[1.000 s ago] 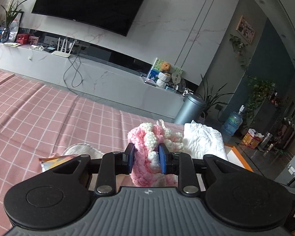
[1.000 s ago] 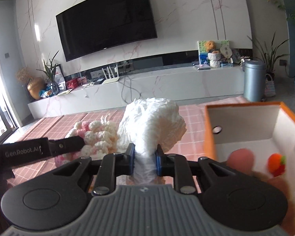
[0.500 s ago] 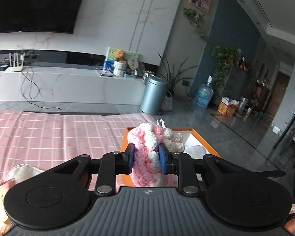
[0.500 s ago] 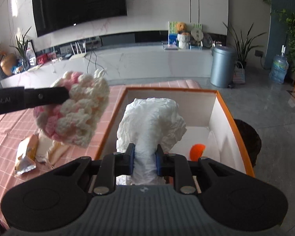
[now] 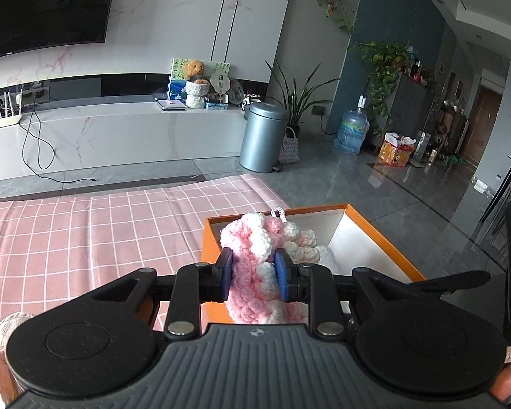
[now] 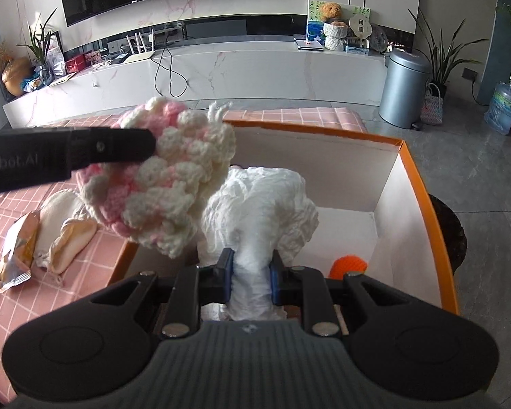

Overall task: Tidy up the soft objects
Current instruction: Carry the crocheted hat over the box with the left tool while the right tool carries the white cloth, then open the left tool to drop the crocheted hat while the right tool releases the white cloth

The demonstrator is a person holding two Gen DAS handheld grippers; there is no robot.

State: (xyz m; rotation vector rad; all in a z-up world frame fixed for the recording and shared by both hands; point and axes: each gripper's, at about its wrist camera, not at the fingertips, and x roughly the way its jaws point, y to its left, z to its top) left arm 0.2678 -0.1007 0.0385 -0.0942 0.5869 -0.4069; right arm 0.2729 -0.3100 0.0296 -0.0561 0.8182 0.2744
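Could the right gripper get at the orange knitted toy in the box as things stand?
Probably not: the right gripper is shut on the white cloth, which hangs between it and the orange toy in the box.

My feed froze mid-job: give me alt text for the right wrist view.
The right gripper is shut on a crumpled white cloth above the open orange box, which holds an orange knitted item. From the left, the left gripper holds a pink-and-white crocheted piece over the box's edge.
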